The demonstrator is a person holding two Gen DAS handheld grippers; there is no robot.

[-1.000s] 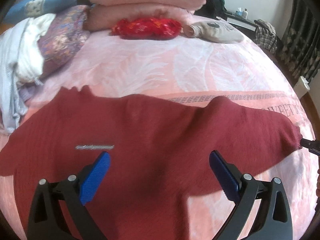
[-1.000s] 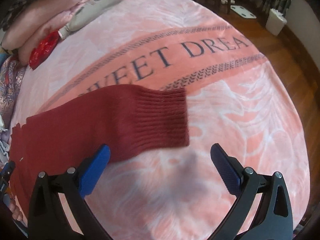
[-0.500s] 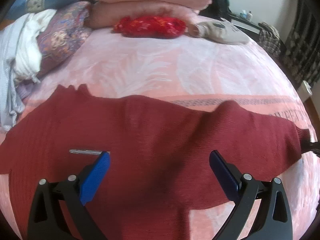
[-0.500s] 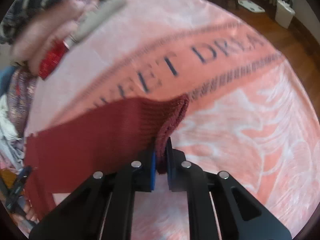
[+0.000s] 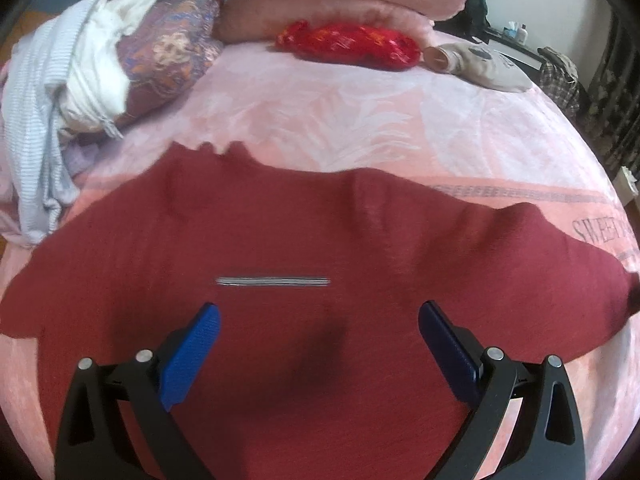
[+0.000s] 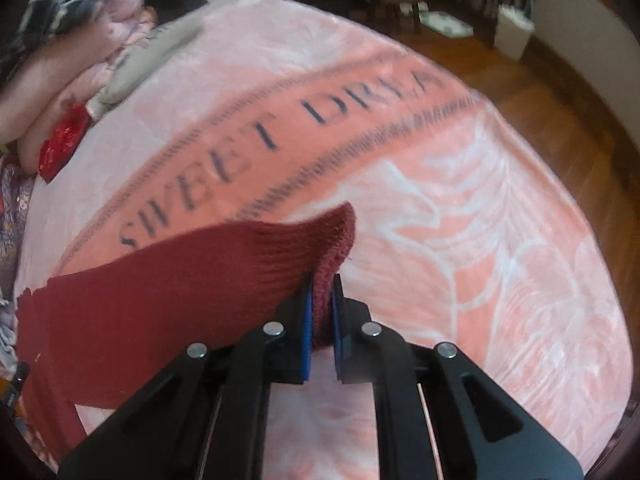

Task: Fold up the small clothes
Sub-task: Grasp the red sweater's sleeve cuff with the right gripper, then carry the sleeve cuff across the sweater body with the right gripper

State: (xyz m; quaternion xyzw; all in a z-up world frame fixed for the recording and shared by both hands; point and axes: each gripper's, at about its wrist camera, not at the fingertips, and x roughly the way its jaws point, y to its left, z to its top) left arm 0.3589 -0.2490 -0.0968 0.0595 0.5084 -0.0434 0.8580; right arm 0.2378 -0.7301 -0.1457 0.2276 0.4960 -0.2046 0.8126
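Observation:
A dark red knit sweater (image 5: 304,248) lies spread on the pink blanket (image 5: 320,120), with a small silver stripe (image 5: 272,281) on its body. My left gripper (image 5: 318,332) is open and hovers just above the sweater's body. In the right wrist view, the sweater's right sleeve (image 6: 180,280) stretches across the blanket. My right gripper (image 6: 322,308) is shut on the ribbed cuff (image 6: 332,248) and holds it slightly raised off the blanket.
Stacked pink pillows (image 5: 328,0), a red bundle (image 5: 352,42), a beige garment (image 5: 480,66), a patterned cushion (image 5: 168,48) and white-grey clothes (image 5: 60,80) line the head of the bed. The bed edge and wooden floor (image 6: 560,120) lie to the right.
My right gripper closed on the sleeve cuff and lifted it. My left gripper moved forward over the sweater's body and stayed open.

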